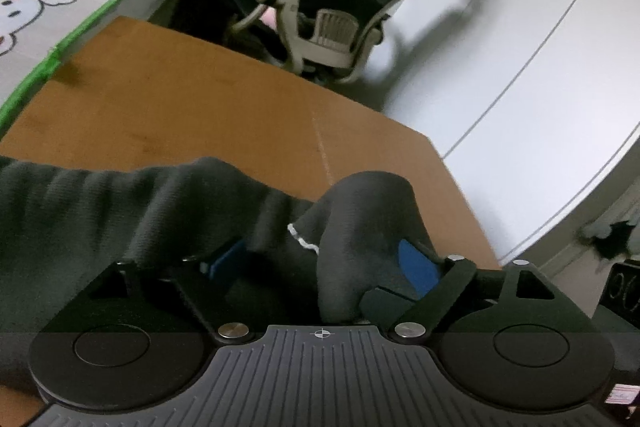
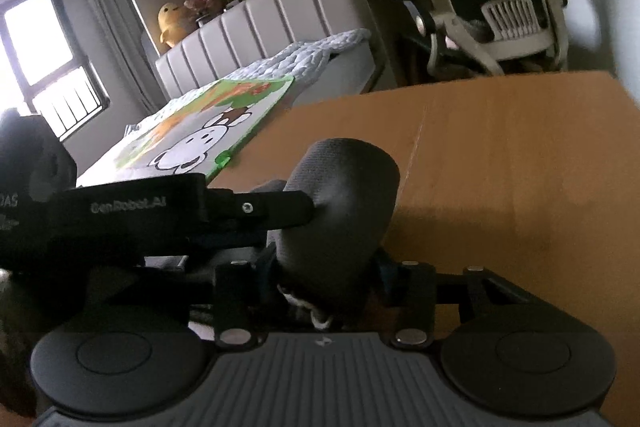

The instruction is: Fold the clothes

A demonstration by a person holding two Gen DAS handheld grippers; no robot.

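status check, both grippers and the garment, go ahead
Left gripper shut on dark garment. Right gripper shut on same garment, bunched fold. Garment lifted over brown table. Nothing in the way on the table.

White lettering "GenRobot.AI" stands on the left gripper body, right-wrist view.

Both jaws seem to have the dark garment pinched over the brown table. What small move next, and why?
Probably carry both grips forward together and lay the fold down. The left gripper and right gripper each pinch bunched dark garment, and bare brown table lies ahead of it.
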